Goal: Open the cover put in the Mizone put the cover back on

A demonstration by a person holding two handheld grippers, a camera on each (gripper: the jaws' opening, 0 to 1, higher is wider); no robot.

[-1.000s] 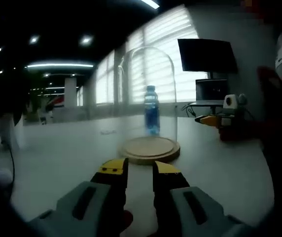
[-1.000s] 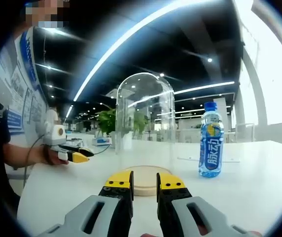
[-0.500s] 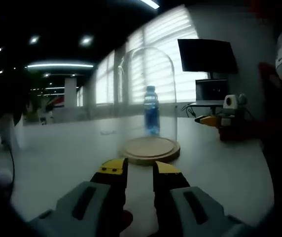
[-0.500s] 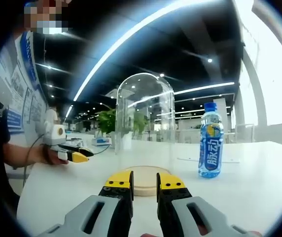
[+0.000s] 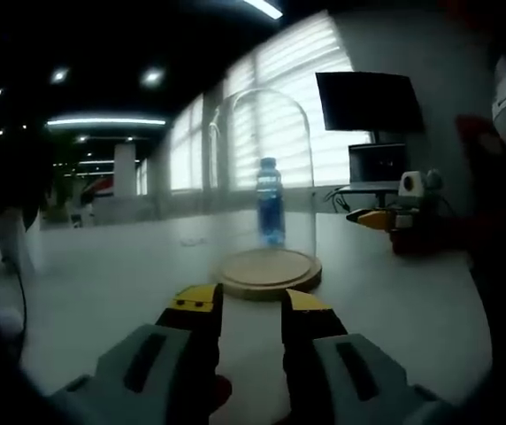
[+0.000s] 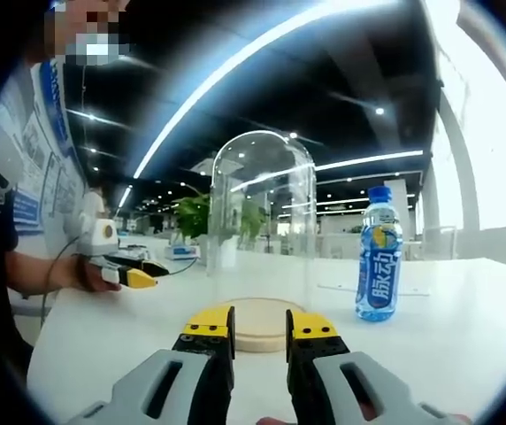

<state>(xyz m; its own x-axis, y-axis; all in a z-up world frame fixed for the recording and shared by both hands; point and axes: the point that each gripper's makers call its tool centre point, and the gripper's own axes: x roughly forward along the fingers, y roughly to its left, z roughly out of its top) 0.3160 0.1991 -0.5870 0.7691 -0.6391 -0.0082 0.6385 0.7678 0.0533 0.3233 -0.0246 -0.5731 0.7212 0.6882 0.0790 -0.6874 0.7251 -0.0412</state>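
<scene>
While both grippers, left gripper (image 5: 242, 301) and right gripper (image 6: 260, 320), are hovering released and empty, glass cover (image 6: 261, 226) ahead is looking fragile, slippery: gripping dome sides gently. Mizone bottle (image 6: 379, 253) light, standing right of right gripper.

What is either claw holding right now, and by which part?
Nothing. The left claw and right claw are both open and empty, short of the glass cover.

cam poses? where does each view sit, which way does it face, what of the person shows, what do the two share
Left gripper view: rides the left claw, low over the table, facing the dome with the bottle seen through the glass; right claw at right.
Right gripper view: rides the right claw, facing the dome with the bottle to its right; left claw and forearm at left.
Shared: dome, wooden base, bottle, table, each other's claw.
</scene>
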